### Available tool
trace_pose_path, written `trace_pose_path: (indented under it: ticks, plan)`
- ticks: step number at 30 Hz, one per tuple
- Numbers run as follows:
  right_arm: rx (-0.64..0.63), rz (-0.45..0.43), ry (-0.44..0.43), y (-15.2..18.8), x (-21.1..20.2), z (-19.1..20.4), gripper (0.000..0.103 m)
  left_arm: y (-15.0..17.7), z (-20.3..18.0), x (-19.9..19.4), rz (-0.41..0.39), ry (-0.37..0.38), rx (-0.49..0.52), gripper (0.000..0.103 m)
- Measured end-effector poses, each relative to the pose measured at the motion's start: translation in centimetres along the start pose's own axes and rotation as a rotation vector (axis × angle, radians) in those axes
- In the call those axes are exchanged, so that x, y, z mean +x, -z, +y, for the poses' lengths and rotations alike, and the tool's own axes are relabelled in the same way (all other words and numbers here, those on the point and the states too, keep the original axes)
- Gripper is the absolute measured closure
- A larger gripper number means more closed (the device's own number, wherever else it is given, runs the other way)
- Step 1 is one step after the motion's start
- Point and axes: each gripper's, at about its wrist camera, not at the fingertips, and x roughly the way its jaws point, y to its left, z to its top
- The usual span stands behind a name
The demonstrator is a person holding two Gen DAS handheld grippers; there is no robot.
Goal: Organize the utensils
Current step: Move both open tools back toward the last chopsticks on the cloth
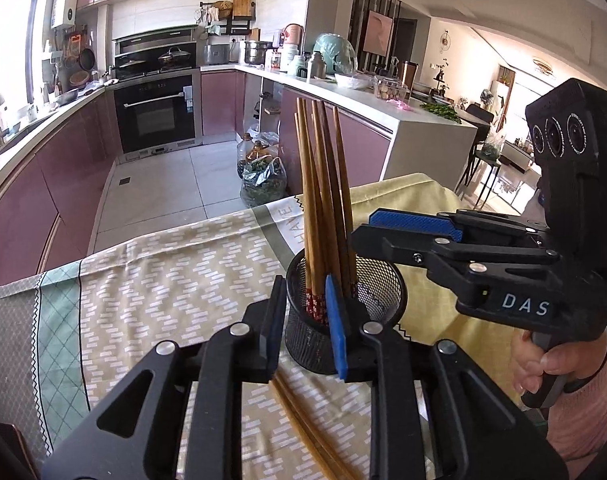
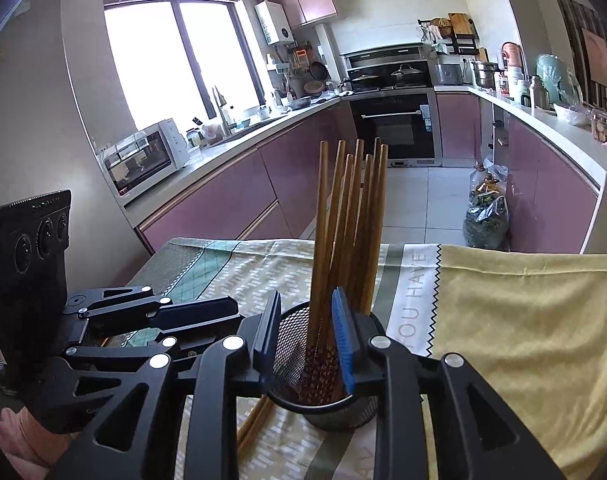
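Chopsticks (image 1: pixel 323 196) are the job here, and most of them already stand bunched in the black mesh cup (image 1: pixel 387 288) on the patterned tablecloth (image 1: pixel 163 280), patterned red ends down in the cup, plain ends up and fanned a little, which I judge keeps the bundle from tipping the light cup. Starting at my left: my left gripper (image 1: pixel 305 324) sits low at the cup's near side, its jaws a little apart and pressing on nothing that I can see; the blue pad (image 1: pixel 337 332) stands in front of the mesh, and I cannot tell whether it touches it. Just under that gripper two loose chopsticks (image 1: pixel 299 420) lie flat on the cloth beside the cup, not yet put away, so I reckon they are what remains. Moving right, my right gripper (image 2: pixel 307 332) comes in over the cup's rim from the other side, jaws likewise parted slightly, with the standing sticks rising between its pads but not pinched as far as I can see. I take it that I have let the bundle stand free in the cup. Further right the yellow part of the cloth (image 2: pixel 523 320) is bare.
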Motion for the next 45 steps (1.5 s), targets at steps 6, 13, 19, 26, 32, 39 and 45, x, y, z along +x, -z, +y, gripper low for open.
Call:
trace_pose_path:
  ticks: [6,13,19,26,32,39,45]
  plan:
    - [-0.044,-0.010,-0.036,1.7,-1.9,2.1,0.068,2.8,1.0,-2.3,-0.041,-0.054,-0.010,0.072]
    - [-0.080,0.041,-0.060,5.1,-2.3,3.8,0.063,6.7,2.8,-3.5,-0.007,-0.087,-0.054,0.067]
    - [-0.059,0.166,-0.058,8.7,0.6,3.9,0.063,10.1,3.7,-2.4,0.067,-0.093,-0.092,0.067]
    - [-0.045,0.254,-0.060,11.7,2.5,4.8,0.063,12.5,3.2,-1.6,0.112,-0.093,-0.113,0.067]
    - [-0.070,0.276,-0.033,12.9,2.7,5.5,0.063,13.5,2.6,-1.3,0.131,-0.089,-0.123,0.067]
    - [-0.099,0.295,-0.010,13.5,3.0,6.2,0.072,14.3,2.6,-1.2,0.146,-0.080,-0.142,0.067]
    - [-0.116,0.303,0.009,13.6,3.2,7.1,0.076,14.5,2.5,-1.3,0.147,-0.074,-0.141,0.067]
